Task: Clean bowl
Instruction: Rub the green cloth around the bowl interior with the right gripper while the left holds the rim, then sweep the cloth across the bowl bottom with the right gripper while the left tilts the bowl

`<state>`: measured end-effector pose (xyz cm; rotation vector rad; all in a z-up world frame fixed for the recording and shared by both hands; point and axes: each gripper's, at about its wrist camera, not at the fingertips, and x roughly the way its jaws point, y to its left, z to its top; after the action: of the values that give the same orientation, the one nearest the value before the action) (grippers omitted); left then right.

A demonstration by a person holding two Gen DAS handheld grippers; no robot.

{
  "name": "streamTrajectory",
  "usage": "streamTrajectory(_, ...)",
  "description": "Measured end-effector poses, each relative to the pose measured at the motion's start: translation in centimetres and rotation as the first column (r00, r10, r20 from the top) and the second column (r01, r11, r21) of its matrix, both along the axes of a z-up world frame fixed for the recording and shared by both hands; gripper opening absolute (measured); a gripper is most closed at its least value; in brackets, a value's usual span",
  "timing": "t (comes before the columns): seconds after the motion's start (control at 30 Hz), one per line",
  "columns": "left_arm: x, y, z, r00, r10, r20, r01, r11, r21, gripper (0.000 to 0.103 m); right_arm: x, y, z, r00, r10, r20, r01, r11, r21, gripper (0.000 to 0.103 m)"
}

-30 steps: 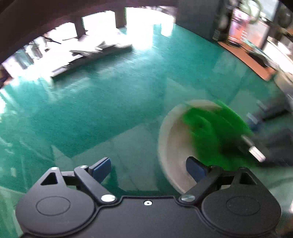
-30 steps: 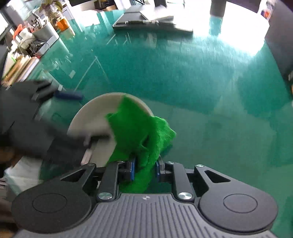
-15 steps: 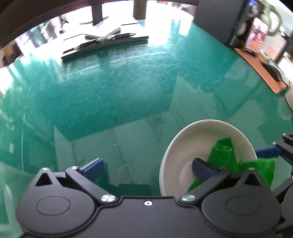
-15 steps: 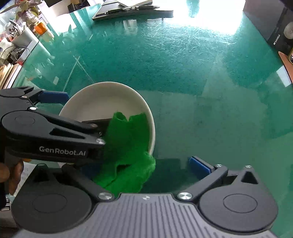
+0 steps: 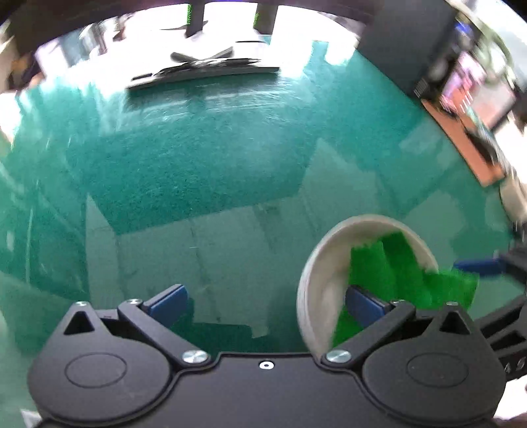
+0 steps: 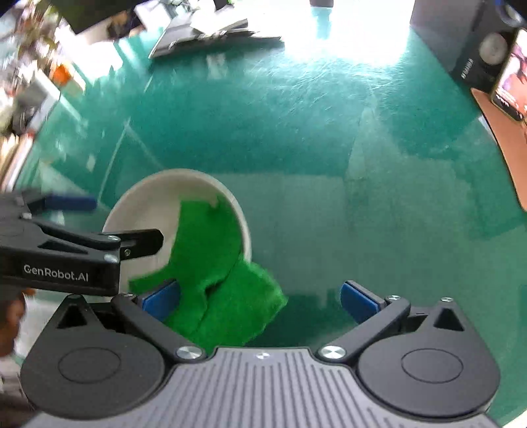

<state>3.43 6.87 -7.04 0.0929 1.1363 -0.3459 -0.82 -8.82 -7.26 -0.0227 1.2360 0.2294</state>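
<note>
- While both tools hang over the green table (image 6: 329,148), the white bowl (image 6: 158,197) sits on it, low and left in the right wrist view, low and right in the left wrist view
- Green cloth (image 6: 210,263) lies half inside the bowl and spills over its near rim onto the table
- Right gripper (image 6: 260,301) is spread wide and has let go: its left pad sits just beside the cloth, its right pad over bare table
- Left gripper (image 5: 266,301) is wide too, jaws closing slightly, nothing gripped; its right finger (image 5: 364,304) hangs over the bowl's inside, the left over bare table, and its arm reaches across the bowl's left side in the right wrist view
- Far across the table lies a flat dark stack of sheets (image 6: 214,36); a dark box (image 6: 438,26) stands at the far right; clutter at the left edge is blurred
</note>
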Motion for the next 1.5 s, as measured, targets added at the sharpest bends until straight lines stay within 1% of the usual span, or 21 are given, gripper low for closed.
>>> streamTrajectory(0.03, -0.1, 0.1, 0.3, 1.0, -0.002, 0.011, 0.002, 1.0, 0.002, 0.096, -0.2, 0.3, 0.5, 0.999, 0.011, 0.037, -0.01, 1.0, -0.022, 0.099)
streamTrajectory(0.07, 0.0, 0.3, 0.5, 1.0, 0.008, 0.021, -0.008, 1.0, -0.013, 0.093, -0.2, 0.5, 0.7, 0.998, 0.014, 0.057, -0.013, 0.999, -0.033, 0.076)
streamTrajectory(0.1, 0.1, 0.5, 0.8, 0.999, 0.018, 0.03, -0.018, 0.999, -0.029, 0.093, -0.1, 0.5, 0.8, 0.998, 0.012, 0.054, -0.01, 0.999, -0.032, 0.046)
streamTrajectory(0.13, 0.2, 0.7, 1.0, 0.999, 0.029, 0.039, -0.027, 0.999, -0.045, 0.093, 0.0, 0.4, 0.8, 0.999, 0.009, 0.051, -0.007, 0.999, -0.032, 0.046)
streamTrajectory(0.17, 0.4, 1.1, 1.1, 0.998, 0.052, 0.044, -0.049, 0.997, -0.062, 0.094, 0.1, 0.4, 0.7, 0.999, 0.007, 0.046, -0.006, 1.0, -0.028, 0.052)
streamTrajectory(0.23, 0.7, 1.6, 1.1, 0.997, 0.064, 0.031, -0.061, 0.995, -0.08, 0.096, 0.3, 0.2, 0.3, 1.0, 0.01, 0.023, -0.01, 1.0, -0.005, 0.051)
streamTrajectory(0.3, 0.6, 1.3, 0.8, 0.999, 0.01, 0.034, -0.009, 0.999, -0.039, 0.096, 0.5, 0.1, 0.0, 1.0, 0.014, 0.003, -0.014, 1.0, 0.015, 0.036)
streamTrajectory(0.33, 0.3, 0.9, 0.6, 0.999, -0.039, 0.031, 0.04, 0.999, -0.018, 0.096, 0.7, 0.3, -0.1, 1.0, 0.019, 0.002, -0.019, 1.0, 0.012, 0.033)
streamTrajectory(0.4, -0.2, -0.1, 0.1, 0.992, -0.124, 0.017, 0.123, 0.992, 0.036, 0.095, 1.1, 0.4, -0.2, 1.0, 0.017, 0.002, -0.017, 1.0, 0.006, 0.032)
streamTrajectory(0.47, -0.5, -0.7, -0.4, 0.989, -0.149, 0.012, 0.147, 0.987, 0.067, 0.092, 1.5, 0.4, -0.4, 1.0, 0.008, -0.004, -0.008, 1.0, 0.012, 0.029)
streamTrajectory(0.53, -0.5, -1.2, -0.8, 0.986, -0.168, -0.015, 0.168, 0.985, 0.044, 0.075, 1.6, 0.6, -0.5, 1.0, 0.015, -0.013, -0.014, 1.0, 0.025, 0.027)
streamTrajectory(0.6, -1.0, -1.7, -0.7, 0.977, -0.214, 0.006, 0.214, 0.977, 0.009, 0.04, 1.6, 0.7, -0.5, 1.0, 0.021, -0.016, -0.021, 0.999, 0.029, 0.026)
streamTrajectory(0.67, -1.6, -2.4, -0.5, 0.962, -0.271, 0.042, 0.27, 0.963, 0.022, 0.026, 1.7, 0.7, -0.5, 1.0, 0.022, -0.017, -0.022, 0.999, 0.035, 0.026)
streamTrajectory(0.7, -1.7, -2.8, -0.5, 0.954, -0.295, 0.051, 0.294, 0.955, 0.025, 0.024, 1.8, 0.7, -0.5, 1.0, 0.021, -0.017, -0.02, 0.999, 0.039, 0.025)
streamTrajectory(0.8, -0.5, -2.7, -0.8, 0.951, -0.308, 0.018, 0.308, 0.951, -0.012, 0.024, 2.1, 0.3, -0.6, 1.0, 0.024, -0.019, -0.023, 0.999, 0.049, 0.025)
streamTrajectory(0.87, 0.1, -3.1, -0.8, 0.932, -0.362, -0.015, 0.362, 0.932, -0.012, 0.024, 2.4, 0.1, -0.7, 0.999, 0.032, -0.021, -0.031, 0.998, 0.052, 0.025)
streamTrajectory(1.03, 0.5, -4.3, -0.9, 0.897, -0.442, -0.021, 0.442, 0.897, 0.02, 0.026, 4.8, 1.2, -0.8, 0.995, 0.104, 0.009, -0.104, 0.994, 0.021, 0.025)
streamTrajectory(1.1, 0.6, -4.5, -1.0, 0.899, -0.437, -0.024, 0.437, 0.899, 0.029, 0.029, 5.8, 2.0, -0.7, 0.991, 0.134, 0.02, -0.134, 0.991, 0.009, 0.031)
streamTrajectory(1.17, 0.8, -4.3, -1.1, 0.905, -0.424, -0.026, 0.425, 0.905, 0.022, 0.03, 6.0, 2.0, -0.6, 0.989, 0.148, 0.029, -0.148, 0.989, 0.006, 0.032)
streamTrajectory(1.37, 1.8, -3.5, -1.4, 0.933, -0.36, -0.028, 0.36, 0.933, 0.014, 0.044, 4.5, 0.2, -0.7, 0.993, 0.119, 0.01, -0.119, 0.992, 0.039, 0.02)
streamTrajectory(1.5, 2.3, -3.8, -1.5, 0.925, -0.38, -0.027, 0.381, 0.924, 0.029, 0.045, 2.7, -0.8, -0.6, 0.994, 0.106, -0.023, -0.105, 0.993, 0.062, 0.021)
